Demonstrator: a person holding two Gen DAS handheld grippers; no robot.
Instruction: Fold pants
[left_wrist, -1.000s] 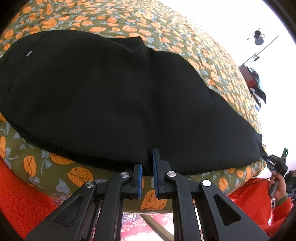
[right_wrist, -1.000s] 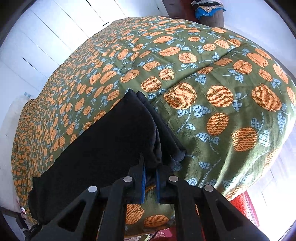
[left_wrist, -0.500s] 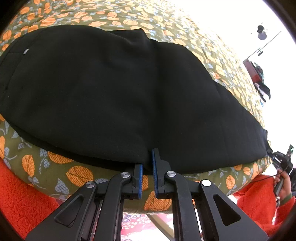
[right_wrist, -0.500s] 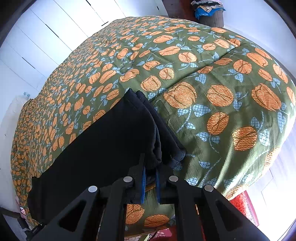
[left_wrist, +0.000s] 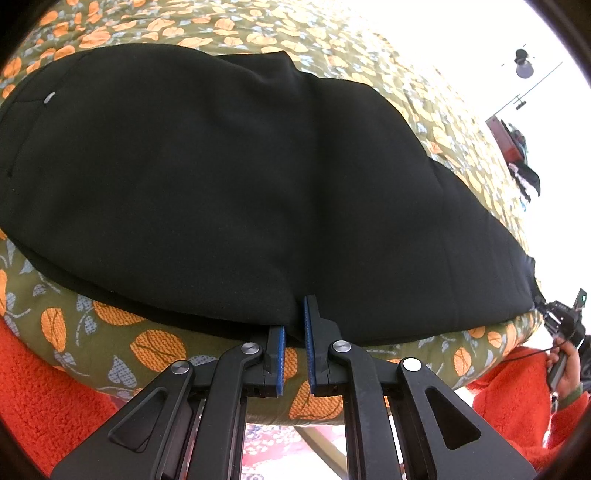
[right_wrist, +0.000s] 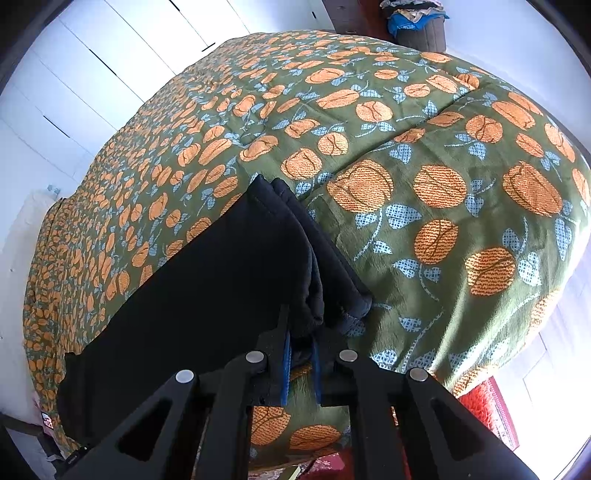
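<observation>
Currently pants (left_wrist: 229, 177) lie on bedspread (right_wrist: 424, 155), soft and limp (likely light). Near edge is pinched by left gripper (left_wrist: 294, 345); hems are loosely straddled by right gripper (right_wrist: 300, 360), jaws just opening.

bare bedspread (right_wrist: 461, 192) right of pants (right_wrist: 207, 295) (wide open), wardrobe (right_wrist: 74, 85) behind
</observation>
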